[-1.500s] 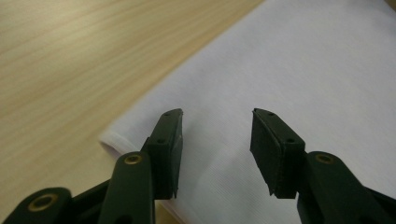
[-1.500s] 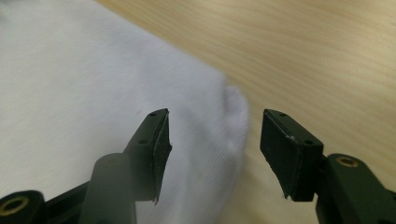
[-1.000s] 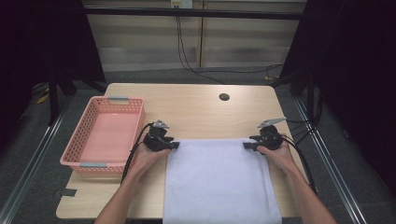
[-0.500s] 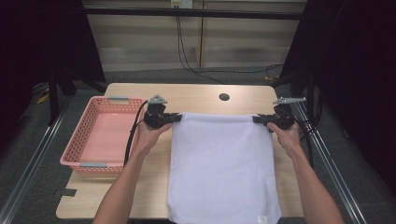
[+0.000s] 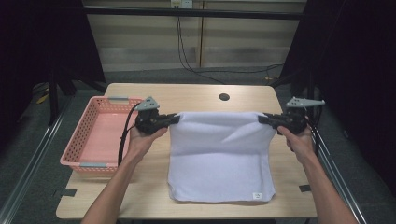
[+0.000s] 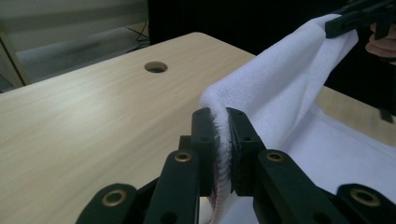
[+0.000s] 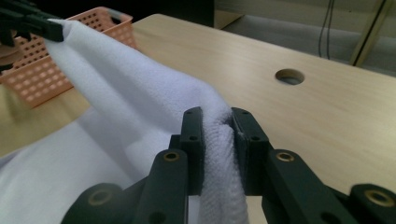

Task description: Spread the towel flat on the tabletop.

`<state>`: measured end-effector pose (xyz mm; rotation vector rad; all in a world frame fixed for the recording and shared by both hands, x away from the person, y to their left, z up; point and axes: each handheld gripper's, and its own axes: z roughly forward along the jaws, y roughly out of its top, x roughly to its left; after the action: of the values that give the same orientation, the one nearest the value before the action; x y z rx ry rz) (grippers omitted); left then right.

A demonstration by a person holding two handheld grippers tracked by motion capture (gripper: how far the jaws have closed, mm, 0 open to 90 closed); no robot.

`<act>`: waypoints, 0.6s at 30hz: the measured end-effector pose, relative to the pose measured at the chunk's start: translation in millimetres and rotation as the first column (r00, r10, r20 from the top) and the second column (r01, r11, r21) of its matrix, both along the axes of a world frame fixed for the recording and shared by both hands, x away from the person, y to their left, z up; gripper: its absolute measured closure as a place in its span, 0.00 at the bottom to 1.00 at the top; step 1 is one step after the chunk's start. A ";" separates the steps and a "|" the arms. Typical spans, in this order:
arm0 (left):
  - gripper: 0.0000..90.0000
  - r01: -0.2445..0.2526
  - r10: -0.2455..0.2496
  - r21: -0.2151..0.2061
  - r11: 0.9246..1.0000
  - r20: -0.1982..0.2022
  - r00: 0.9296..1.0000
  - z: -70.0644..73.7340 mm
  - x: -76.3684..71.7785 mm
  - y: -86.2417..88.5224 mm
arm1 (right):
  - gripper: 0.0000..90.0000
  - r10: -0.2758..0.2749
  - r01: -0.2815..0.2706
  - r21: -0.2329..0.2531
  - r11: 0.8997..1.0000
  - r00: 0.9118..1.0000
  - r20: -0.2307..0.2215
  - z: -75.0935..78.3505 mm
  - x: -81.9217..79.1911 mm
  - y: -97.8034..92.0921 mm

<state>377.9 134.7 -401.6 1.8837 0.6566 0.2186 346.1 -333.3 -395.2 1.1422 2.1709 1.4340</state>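
Risk: slip | white terry-cloth towel [image 5: 219, 156] mid-frame, top edge lifted, hem on wooden counter [image 5: 196, 95] | left claw [image 5: 173, 119] and right claw [image 5: 262, 119] each clamp a corner | we judge uneven pull frees the thin bite.

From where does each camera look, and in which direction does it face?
High view: above the person's side, facing forward and down on the table; both forearms, left claw, right claw, white towel, pink basket.
Left gripper view: on the left claw, looking along the towel's lifted edge.
Right gripper view: on the right claw, facing the basket.
Shared: both gripper views show the table hole.
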 end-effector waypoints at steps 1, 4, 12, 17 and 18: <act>0.92 0.018 -0.018 0.004 1.000 0.003 1.000 0.6 -12.5 2.7 | 0.84 0.010 -0.010 -0.003 1.000 1.000 -0.001 -0.8 -7.4 -0.4; 0.92 0.045 -0.045 0.008 0.999 0.004 0.999 -1.3 -40.3 8.0 | 0.84 0.038 -0.038 -0.020 0.999 0.999 0.003 -4.2 -40.4 -0.2; 0.90 0.168 -0.160 0.098 0.981 -0.082 0.984 -43.5 -112.9 12.8 | 0.81 0.105 -0.110 -0.069 0.992 0.992 -0.071 -38.4 -112.5 5.5; 0.88 0.230 -0.209 0.118 0.966 -0.171 0.963 -68.0 -127.8 16.3 | 0.79 0.128 -0.149 -0.132 0.980 0.979 -0.157 -69.5 -141.6 12.8; 0.88 0.243 -0.218 0.125 0.962 -0.185 0.958 -70.4 -131.0 16.1 | 0.79 0.127 -0.149 -0.125 0.981 0.977 -0.172 -72.7 -145.6 12.2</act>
<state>246.9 150.8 -472.1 2.1192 0.5389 -0.0470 200.5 -321.1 -467.8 1.1132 2.4644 1.2593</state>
